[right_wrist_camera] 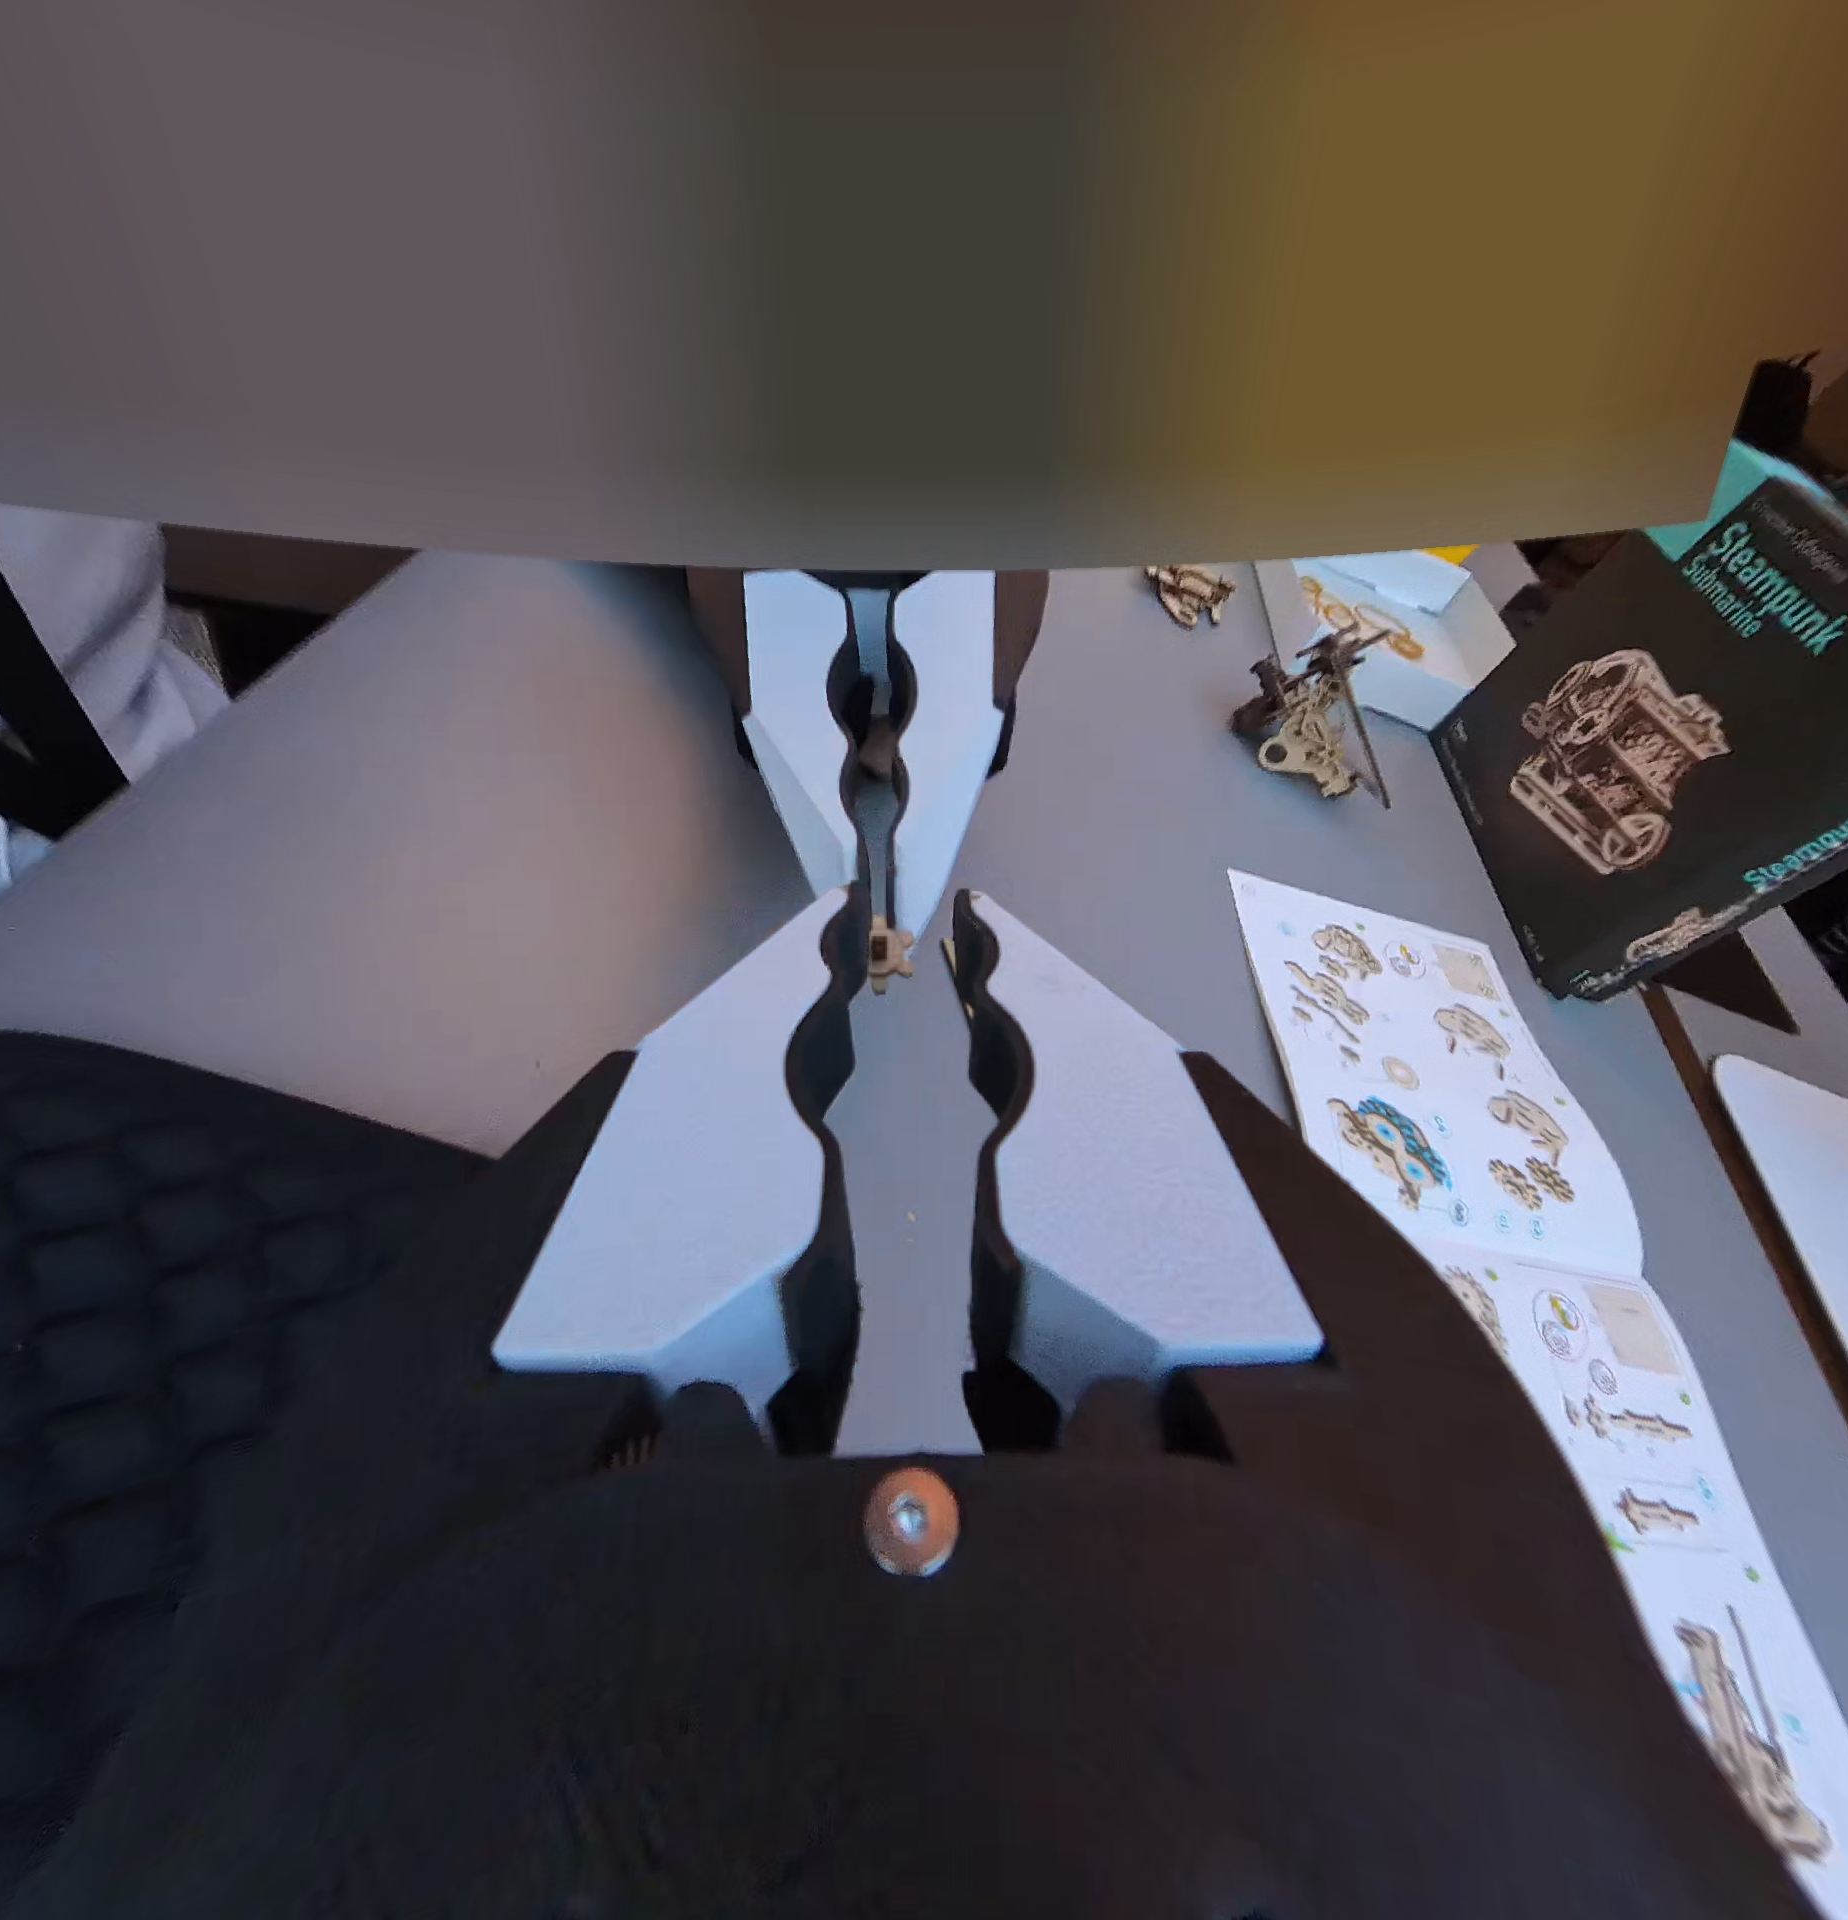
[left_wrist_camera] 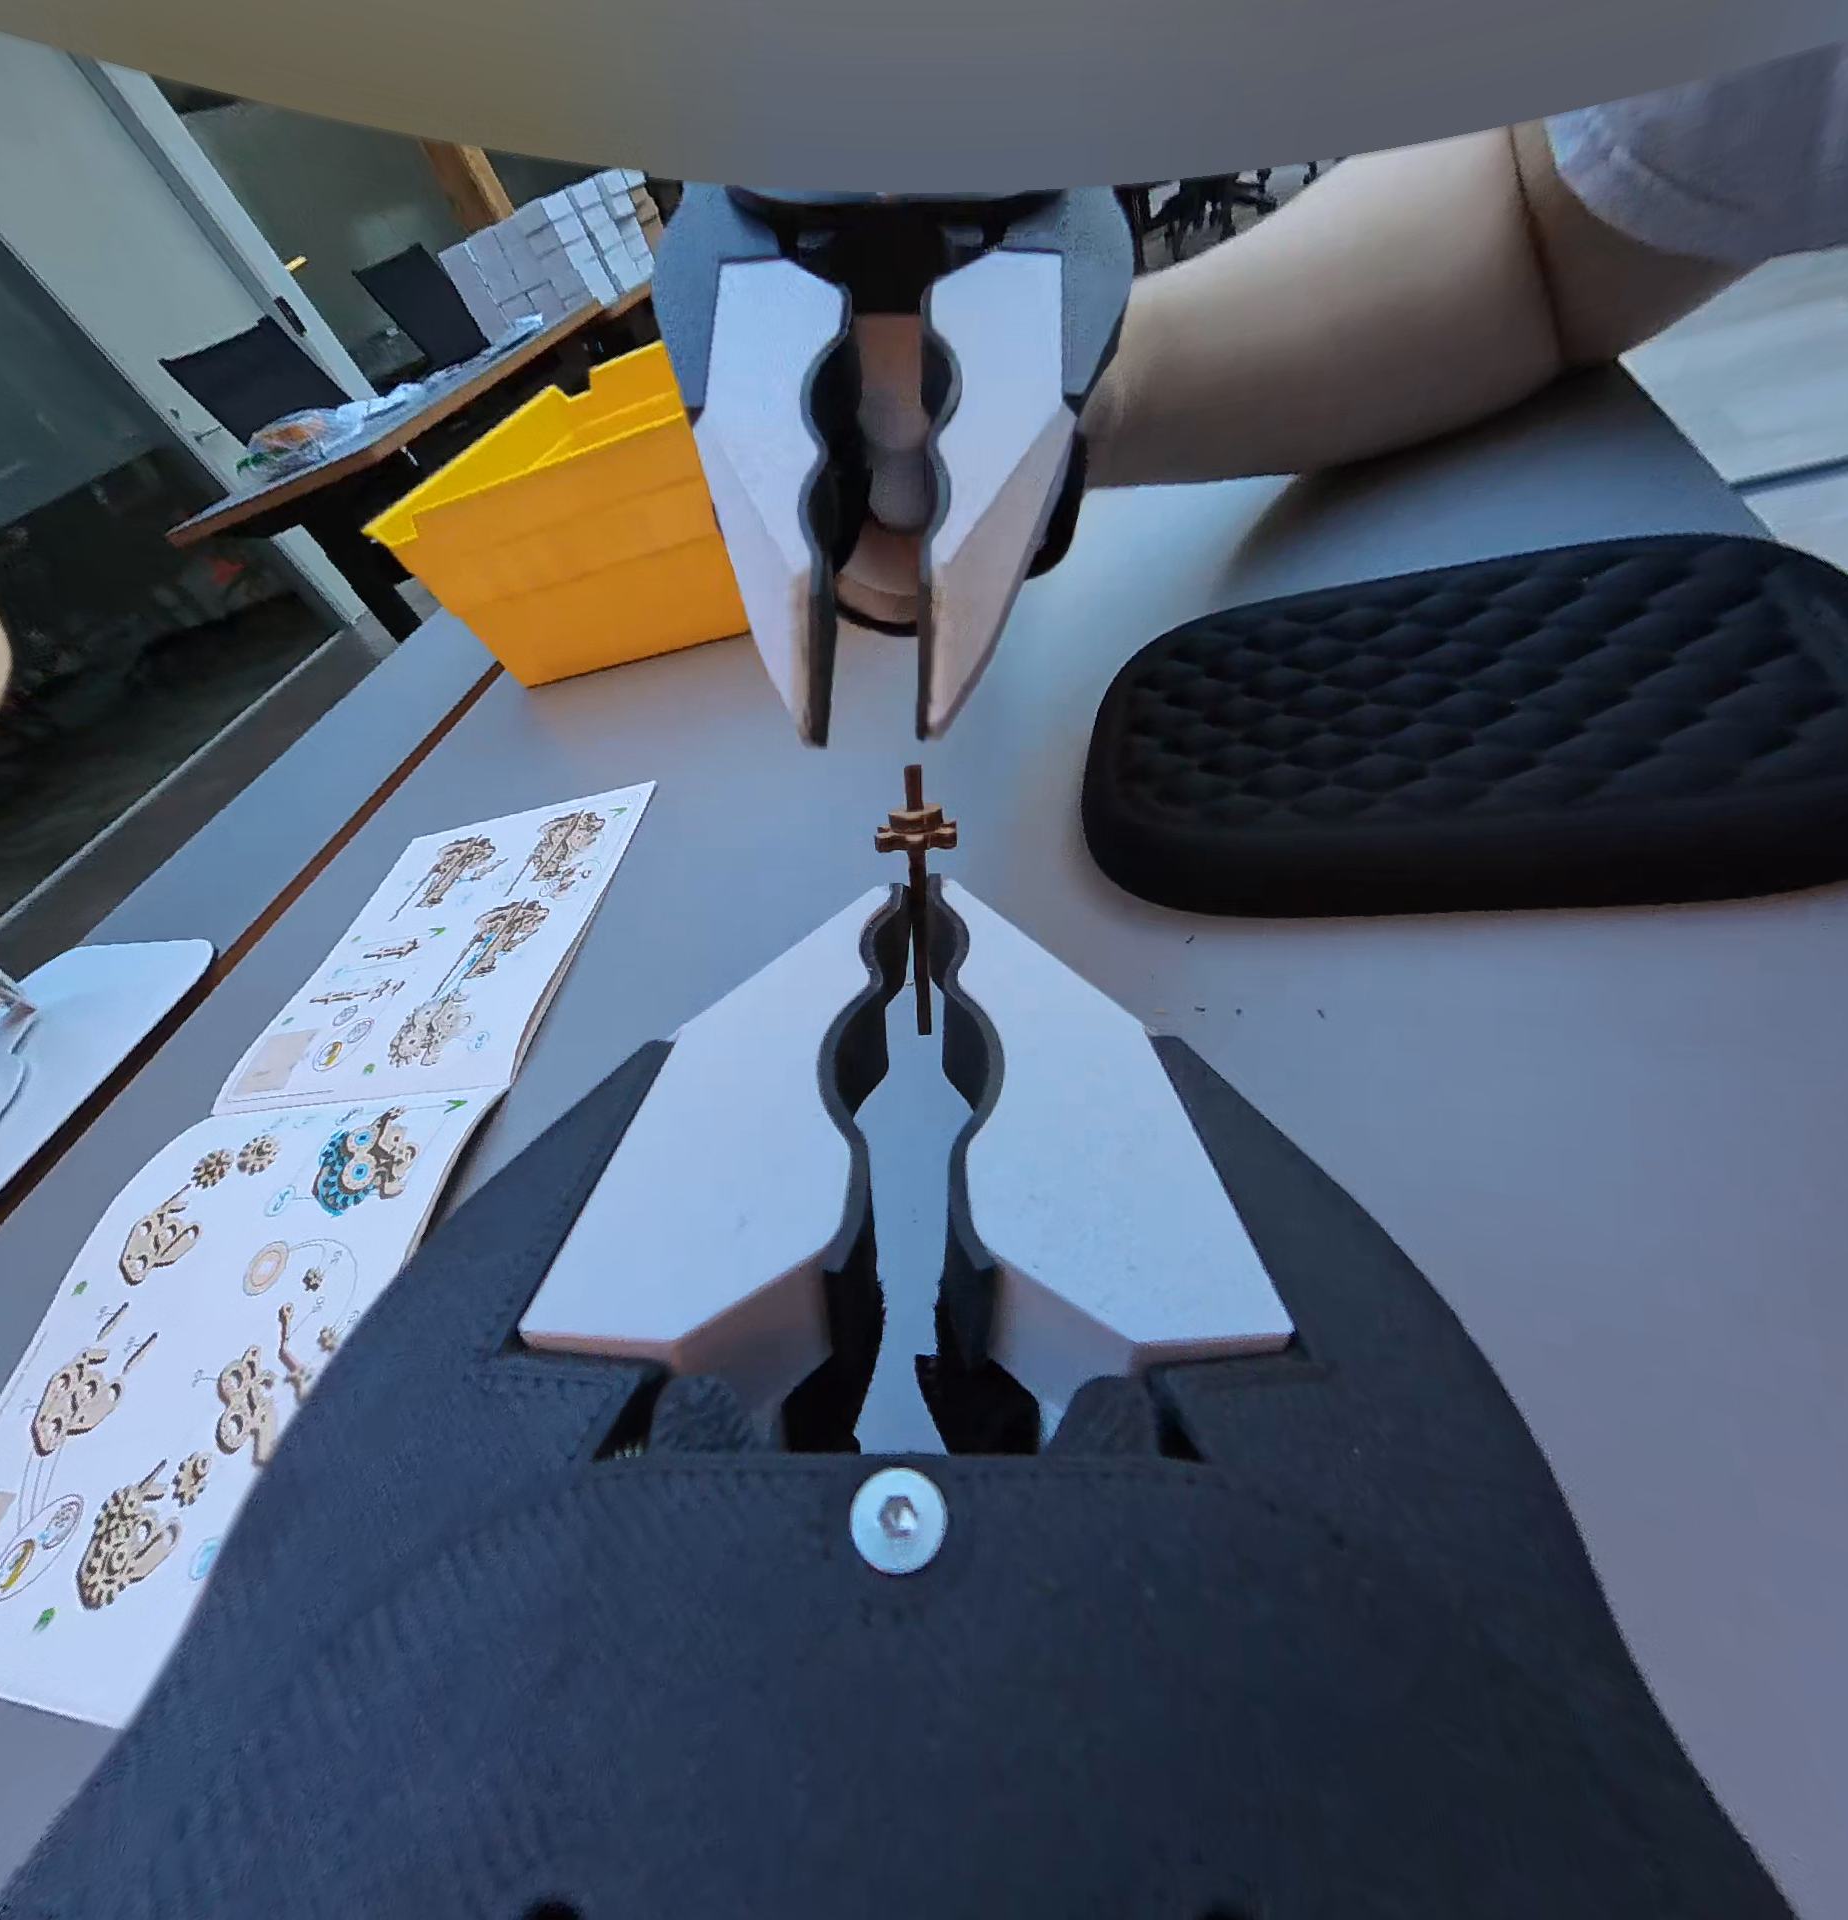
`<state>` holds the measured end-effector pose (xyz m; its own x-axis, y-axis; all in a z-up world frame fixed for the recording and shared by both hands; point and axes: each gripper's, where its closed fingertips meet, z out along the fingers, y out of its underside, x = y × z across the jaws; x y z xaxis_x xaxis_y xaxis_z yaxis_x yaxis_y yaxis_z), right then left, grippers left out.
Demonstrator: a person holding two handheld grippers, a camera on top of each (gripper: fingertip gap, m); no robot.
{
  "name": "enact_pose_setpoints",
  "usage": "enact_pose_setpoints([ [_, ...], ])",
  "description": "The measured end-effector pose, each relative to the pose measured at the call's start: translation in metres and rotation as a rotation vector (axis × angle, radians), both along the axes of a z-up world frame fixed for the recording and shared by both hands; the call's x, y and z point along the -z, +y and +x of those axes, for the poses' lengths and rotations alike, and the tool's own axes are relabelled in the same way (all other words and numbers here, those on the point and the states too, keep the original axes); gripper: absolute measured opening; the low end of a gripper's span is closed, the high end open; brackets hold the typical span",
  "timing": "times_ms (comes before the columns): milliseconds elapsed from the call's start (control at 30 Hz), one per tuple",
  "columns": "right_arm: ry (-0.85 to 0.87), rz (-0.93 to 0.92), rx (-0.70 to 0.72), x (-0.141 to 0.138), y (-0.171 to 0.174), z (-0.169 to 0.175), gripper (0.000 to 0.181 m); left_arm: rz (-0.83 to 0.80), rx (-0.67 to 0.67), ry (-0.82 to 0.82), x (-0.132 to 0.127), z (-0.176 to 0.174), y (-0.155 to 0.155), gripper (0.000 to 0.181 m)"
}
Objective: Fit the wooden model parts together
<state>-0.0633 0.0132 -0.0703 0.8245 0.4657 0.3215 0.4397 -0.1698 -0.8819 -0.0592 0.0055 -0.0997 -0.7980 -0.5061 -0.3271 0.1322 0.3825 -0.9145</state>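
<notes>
My left gripper (left_wrist_camera: 912, 883) is shut on a thin dark wooden axle (left_wrist_camera: 918, 935) that sticks out past its tips. A small brown wooden gear (left_wrist_camera: 915, 834) sits on the axle just beyond the fingertips. My right gripper (left_wrist_camera: 868, 740) faces it tip to tip, a short way above the axle's free end, with its jaws a little apart and nothing between them. In the right wrist view the right gripper (right_wrist_camera: 907, 909) is open, and the gear (right_wrist_camera: 889, 951) hangs beside its left fingertip (right_wrist_camera: 847, 935), held by the left gripper (right_wrist_camera: 884, 883).
An open instruction booklet (left_wrist_camera: 307, 1174) lies left on the grey table (left_wrist_camera: 1419, 1143). A black quilted pad (left_wrist_camera: 1502, 717) lies right, with a person's forearm (left_wrist_camera: 1315, 343) behind it. Yellow bins (left_wrist_camera: 577, 520) stand at the back. A black kit box (right_wrist_camera: 1668, 748) and a partly built wooden model (right_wrist_camera: 1304, 717) sit nearby.
</notes>
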Motion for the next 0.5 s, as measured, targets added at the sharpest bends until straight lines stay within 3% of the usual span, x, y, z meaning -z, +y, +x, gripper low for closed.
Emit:
enact_pose_setpoints([
  [100, -0.061, -0.097, 0.007, 0.019, 0.000, -0.002, 0.006, 0.047, -0.009, 0.019, 0.006, 0.000, 0.000, 0.000],
  [500, -0.059, -0.158, 0.010, 0.026, -0.003, 0.001, 0.001, 0.061, -0.006, 0.041, 0.010, 0.000, 0.000, 0.000],
])
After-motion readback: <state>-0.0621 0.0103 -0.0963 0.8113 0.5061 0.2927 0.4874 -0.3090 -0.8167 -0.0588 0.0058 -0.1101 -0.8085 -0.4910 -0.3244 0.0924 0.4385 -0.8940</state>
